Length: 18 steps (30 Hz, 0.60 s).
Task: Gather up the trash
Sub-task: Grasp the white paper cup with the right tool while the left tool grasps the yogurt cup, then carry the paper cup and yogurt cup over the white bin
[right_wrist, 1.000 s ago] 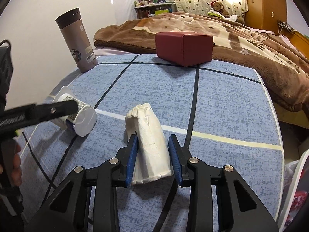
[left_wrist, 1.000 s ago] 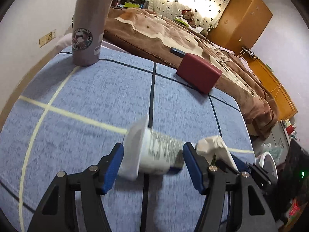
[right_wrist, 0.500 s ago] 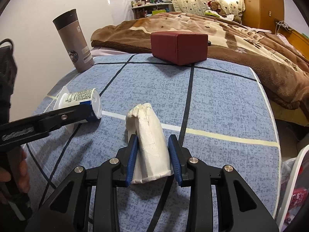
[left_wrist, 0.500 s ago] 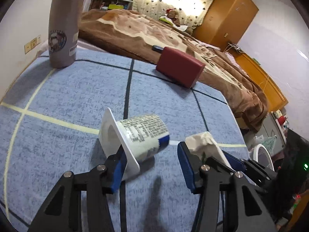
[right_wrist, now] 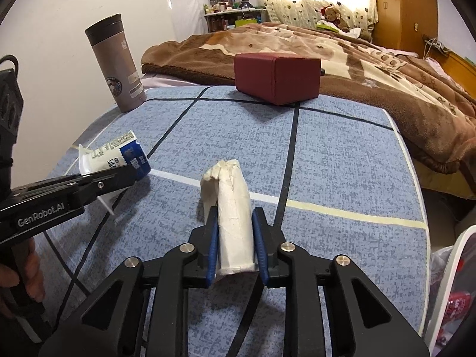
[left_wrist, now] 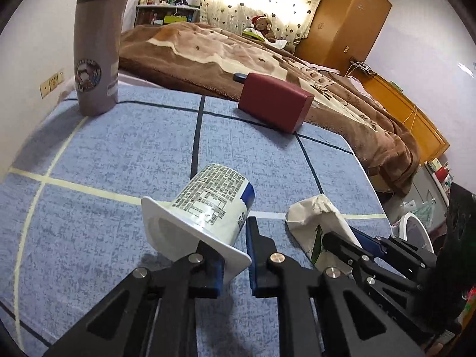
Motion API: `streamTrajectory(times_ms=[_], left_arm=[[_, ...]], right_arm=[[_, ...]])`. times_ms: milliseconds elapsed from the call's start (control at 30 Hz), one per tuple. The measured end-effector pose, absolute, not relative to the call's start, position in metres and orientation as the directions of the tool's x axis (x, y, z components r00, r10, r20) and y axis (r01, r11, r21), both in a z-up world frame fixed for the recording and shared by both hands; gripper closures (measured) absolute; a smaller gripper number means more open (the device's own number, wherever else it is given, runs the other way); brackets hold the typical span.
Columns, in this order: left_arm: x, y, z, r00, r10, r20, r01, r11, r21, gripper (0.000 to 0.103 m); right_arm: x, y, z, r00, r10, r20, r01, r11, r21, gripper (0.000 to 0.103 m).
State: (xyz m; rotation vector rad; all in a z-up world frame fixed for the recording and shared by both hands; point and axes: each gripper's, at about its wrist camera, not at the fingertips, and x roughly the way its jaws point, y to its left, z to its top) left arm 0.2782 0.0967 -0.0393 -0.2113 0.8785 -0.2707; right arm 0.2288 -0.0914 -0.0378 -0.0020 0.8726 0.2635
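Bedroom, blue grid-cloth tabletop [right_wrist: 342, 154]. Yogurt cup [left_wrist: 208, 205] on its side, near edge: your left tongs [left_wrist: 235, 255] clamped on its flared rim only. Crumpled paper cup [right_wrist: 230, 205] just right of it, squeezed in your right tongs [right_wrist: 235, 253]. Thermos [right_wrist: 116, 62] and red box [right_wrist: 276, 74] stand well back. Risk: the thin rim may flex and slip free on lifting; crushed paper could slide out too.

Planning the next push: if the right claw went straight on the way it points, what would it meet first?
Likely only the blue cloth past the crushed white cup it holds. The red box sits further along, slightly right; depth is unclear.
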Motion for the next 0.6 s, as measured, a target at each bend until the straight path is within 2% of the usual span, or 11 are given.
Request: streamTrajectory(times_ms=[600], left_arm=[[0.239,0.079,-0.019,0.636,-0.329,-0.698,0.172,0.942,-0.287,0.090]], right_arm=[[0.202,-0.114,-0.017,0.659,0.234,-0.715,-0.190,0.971,0.142,0.082]])
